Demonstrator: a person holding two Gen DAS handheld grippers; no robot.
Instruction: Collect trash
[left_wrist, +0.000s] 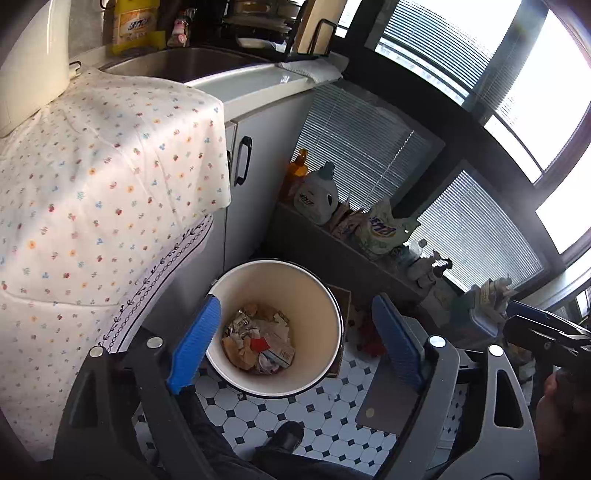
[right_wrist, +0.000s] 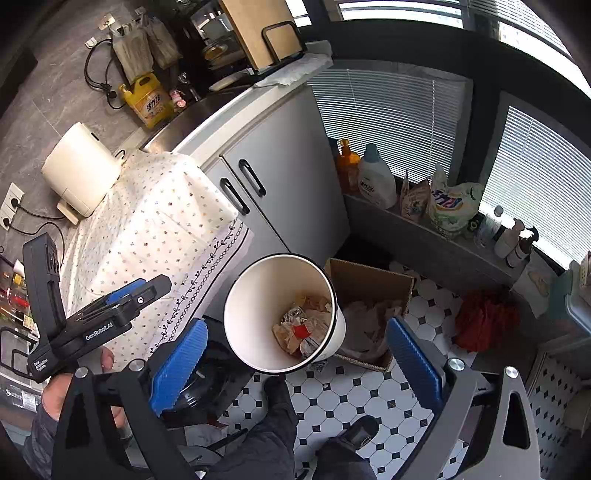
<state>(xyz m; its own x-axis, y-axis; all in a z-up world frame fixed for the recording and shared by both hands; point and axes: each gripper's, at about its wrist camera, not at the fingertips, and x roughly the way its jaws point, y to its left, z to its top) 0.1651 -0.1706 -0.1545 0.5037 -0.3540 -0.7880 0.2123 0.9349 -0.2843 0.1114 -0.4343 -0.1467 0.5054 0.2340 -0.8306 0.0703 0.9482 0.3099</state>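
Note:
A white trash bin (left_wrist: 255, 284) with a black rim stands on the tiled floor, and crumpled wrappers and paper (left_wrist: 258, 339) lie at its bottom. My left gripper (left_wrist: 295, 306) hovers over the bin's mouth, its blue pads wide apart with nothing between them. In the right wrist view the same bin (right_wrist: 266, 295) and its trash (right_wrist: 303, 328) sit between my right gripper's (right_wrist: 297, 325) spread blue fingers; that gripper is open and empty. The left gripper (right_wrist: 147, 284) also shows at the left, held by a hand, beside the cloth-covered table.
A floral cloth (left_wrist: 110, 184) drapes a table left of the bin. Behind it are grey cabinet doors (right_wrist: 288, 166). A cardboard box (right_wrist: 365, 280) with paper touches the bin's right side. A red cloth (right_wrist: 484, 317) lies by a ledge of detergent bottles (right_wrist: 373, 177). The person's shoe (left_wrist: 284, 437) stands on the tiles.

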